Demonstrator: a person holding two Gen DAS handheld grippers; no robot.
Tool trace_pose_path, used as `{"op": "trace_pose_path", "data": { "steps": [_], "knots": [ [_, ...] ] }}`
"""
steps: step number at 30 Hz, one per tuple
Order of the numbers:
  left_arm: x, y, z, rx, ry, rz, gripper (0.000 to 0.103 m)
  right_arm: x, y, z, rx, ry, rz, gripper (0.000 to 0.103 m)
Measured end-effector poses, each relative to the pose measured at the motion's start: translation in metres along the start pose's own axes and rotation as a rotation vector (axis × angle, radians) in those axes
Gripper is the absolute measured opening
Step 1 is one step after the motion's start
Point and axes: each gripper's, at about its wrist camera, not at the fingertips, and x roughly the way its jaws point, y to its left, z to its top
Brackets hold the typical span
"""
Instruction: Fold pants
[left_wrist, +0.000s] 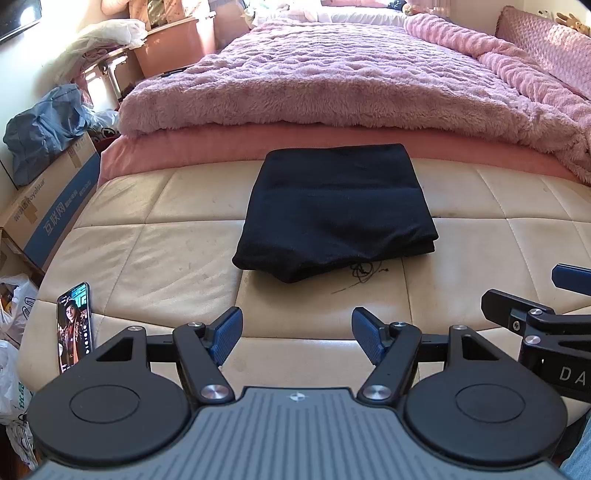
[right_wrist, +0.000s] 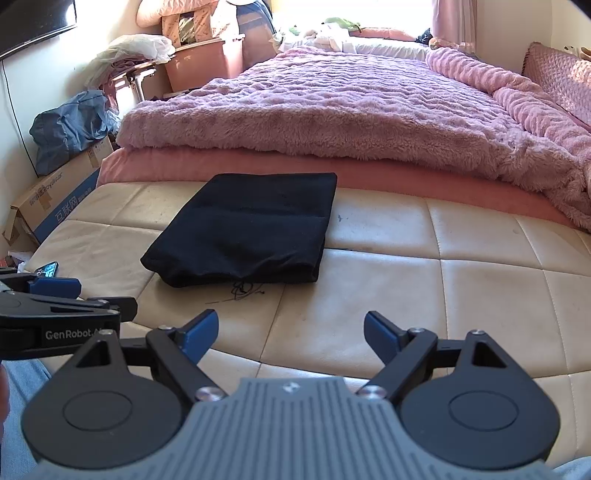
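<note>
The pants lie folded on the bench — job looks done. Both grippers, left and right, are spread wide, holding nothing — best keep them near, off the cloth.

Left tool: I hold it low and level, its blue fingers spread wide apart, gripping nothing.
Right tool: same pose, fingers spread wide, nothing between them.
Relative position: my right tool sits just beside the left tool, both pointing the same way.
</note>
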Motion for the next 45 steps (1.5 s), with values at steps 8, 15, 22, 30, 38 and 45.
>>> {"op": "trace_pose_path", "data": {
  "steps": [8,15,22,30,38,45],
  "knots": [
    [-0.003,0.001,0.004,0.004,-0.018,0.000,0.079,-0.005,0.000,0.002,-0.001,-0.022,-0.007,0.082],
    [-0.006,0.001,0.005,0.014,-0.036,0.001,0.079,-0.008,0.000,0.004,-0.001,-0.032,-0.010,0.082],
    [-0.008,0.003,0.006,0.012,-0.045,0.002,0.079,-0.011,-0.001,0.005,-0.001,-0.040,-0.011,0.082],
    [-0.009,0.004,0.007,0.014,-0.048,-0.002,0.079,-0.011,0.000,0.005,-0.002,-0.042,-0.011,0.082],
    [-0.010,0.003,0.009,0.021,-0.057,-0.002,0.079,-0.012,-0.001,0.006,-0.002,-0.044,-0.010,0.082],
    [-0.011,0.003,0.010,0.027,-0.064,0.000,0.079,-0.013,-0.002,0.007,0.003,-0.049,-0.012,0.082]
  ]
}}
